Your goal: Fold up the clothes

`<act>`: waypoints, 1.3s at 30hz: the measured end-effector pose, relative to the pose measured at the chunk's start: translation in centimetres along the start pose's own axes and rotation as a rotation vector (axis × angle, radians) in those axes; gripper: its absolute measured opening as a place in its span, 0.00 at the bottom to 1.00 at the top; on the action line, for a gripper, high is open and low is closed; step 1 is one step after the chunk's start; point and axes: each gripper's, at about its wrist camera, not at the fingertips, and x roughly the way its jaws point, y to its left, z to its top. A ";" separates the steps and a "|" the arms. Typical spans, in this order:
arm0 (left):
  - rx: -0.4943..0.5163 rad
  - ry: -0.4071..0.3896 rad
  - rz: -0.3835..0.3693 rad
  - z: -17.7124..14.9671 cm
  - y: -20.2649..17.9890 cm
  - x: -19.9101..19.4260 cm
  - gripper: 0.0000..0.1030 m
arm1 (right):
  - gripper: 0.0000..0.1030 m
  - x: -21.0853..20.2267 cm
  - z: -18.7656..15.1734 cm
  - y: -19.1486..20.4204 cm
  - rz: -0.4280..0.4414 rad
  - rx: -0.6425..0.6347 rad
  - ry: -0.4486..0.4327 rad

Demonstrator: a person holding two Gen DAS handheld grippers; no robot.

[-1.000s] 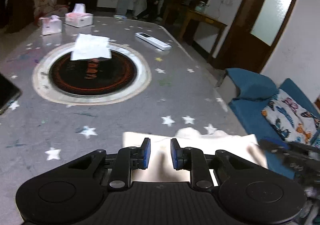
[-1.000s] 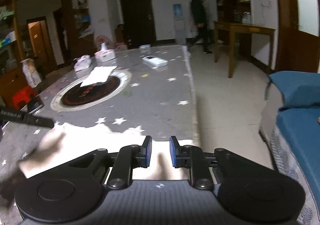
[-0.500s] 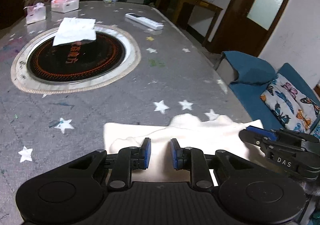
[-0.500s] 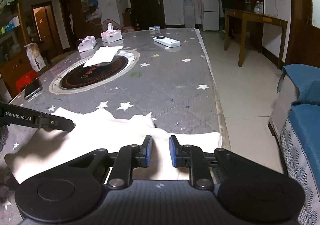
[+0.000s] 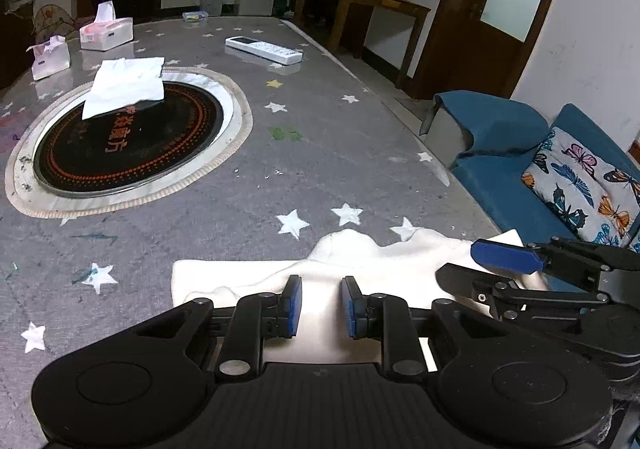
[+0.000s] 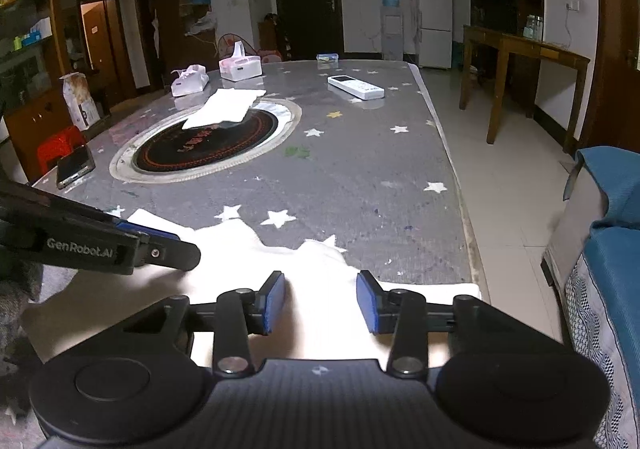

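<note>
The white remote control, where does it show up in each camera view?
Left wrist view: the remote control lies upper centre, far across the table.
Right wrist view: the remote control lies upper centre, slightly right.
Shared landmark: the round black hotplate, left of it in both.

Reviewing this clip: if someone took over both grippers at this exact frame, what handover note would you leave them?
Left gripper: jaws narrowly apart over the near edge of the cream garment; I cannot tell whether it pinches any cloth.
Right gripper: open wide, over the garment's right part, holding nothing.
Garment: lying mostly flat at the near edge of the star-patterned table, its far edge bunched up.
Done: garment laid out on the table; which folds are made cannot be told.
Left: smooth the bunched edge, then fold.
</note>
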 end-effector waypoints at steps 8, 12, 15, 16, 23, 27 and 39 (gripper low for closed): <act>0.050 -0.044 0.033 -0.7 -1.1 -2.4 0.42 | 0.62 -2.1 -0.4 0.7 -0.004 0.001 -0.028; 0.055 -0.062 0.044 -1.3 -1.3 -3.6 0.50 | 0.74 -3.5 -1.0 1.4 -0.010 -0.002 -0.045; 0.060 -0.071 0.055 -1.8 -1.4 -4.4 0.57 | 0.82 -4.6 -1.4 1.9 -0.017 -0.004 -0.060; 0.061 -0.076 0.060 -2.0 -1.4 -4.7 0.60 | 0.83 -4.8 -1.5 2.1 -0.019 -0.004 -0.063; 0.058 -0.119 0.086 -3.3 -1.3 -7.1 0.76 | 0.95 -6.9 -2.3 3.3 -0.033 -0.004 -0.085; 0.076 -0.147 0.099 -4.2 -1.3 -8.5 0.85 | 1.00 -7.6 -2.9 3.9 -0.042 0.000 -0.093; 0.092 -0.196 0.108 -6.7 -1.6 -11.5 1.00 | 1.00 -9.5 -4.2 5.8 -0.085 0.000 -0.100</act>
